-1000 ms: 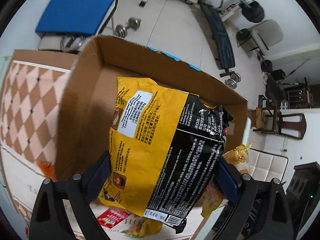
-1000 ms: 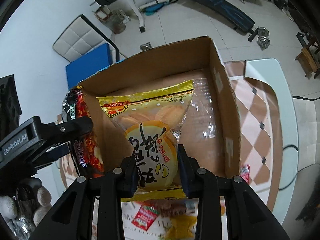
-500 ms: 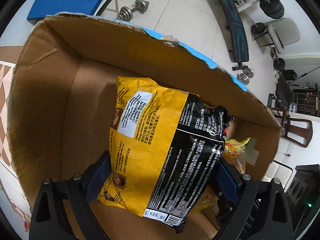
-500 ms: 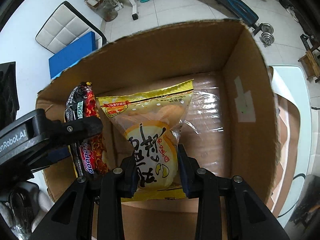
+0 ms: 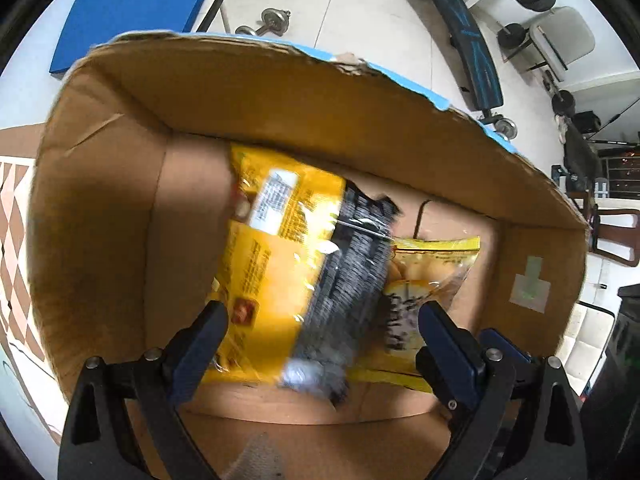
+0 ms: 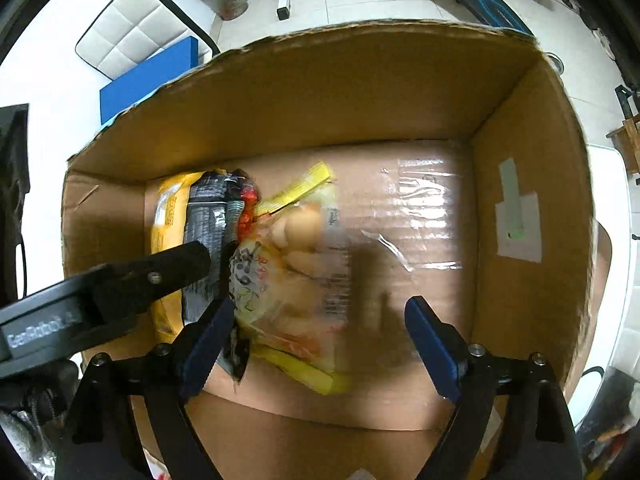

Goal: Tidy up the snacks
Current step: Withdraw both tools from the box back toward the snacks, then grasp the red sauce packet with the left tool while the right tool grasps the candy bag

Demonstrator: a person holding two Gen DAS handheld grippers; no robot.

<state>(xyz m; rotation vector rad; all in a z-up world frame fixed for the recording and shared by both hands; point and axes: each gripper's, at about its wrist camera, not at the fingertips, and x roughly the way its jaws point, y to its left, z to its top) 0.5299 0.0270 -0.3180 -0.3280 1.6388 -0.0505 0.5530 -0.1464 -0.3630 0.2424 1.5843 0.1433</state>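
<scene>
Both grippers point down into an open cardboard box (image 5: 280, 92) (image 6: 340, 92). My left gripper (image 5: 322, 308) stands open; the yellow and black noodle packet (image 5: 288, 264) (image 6: 200, 208) is blurred below its fingers, free of the pads, near the box floor. My right gripper (image 6: 320, 302) has its jaws opening wide. The clear yellow cracker bag (image 6: 288, 264) (image 5: 424, 264) lies blurred between and below them, untouched, beside the noodle packet. One black finger of the left gripper (image 6: 160, 276) crosses the right wrist view at the left.
The right half of the box floor (image 6: 420, 220) is bare taped cardboard. Beyond the box lie a tiled floor, a blue mat (image 5: 132, 8), a white padded chair (image 6: 132, 32), dumbbells (image 5: 268, 24) and a weight bench (image 5: 468, 52). A checked table cover (image 5: 12, 220) shows at the left.
Both grippers sank into the box. The right jaws spread apart and let the cracker bag go. The noodle packet left the left gripper's pads and dropped lower.
</scene>
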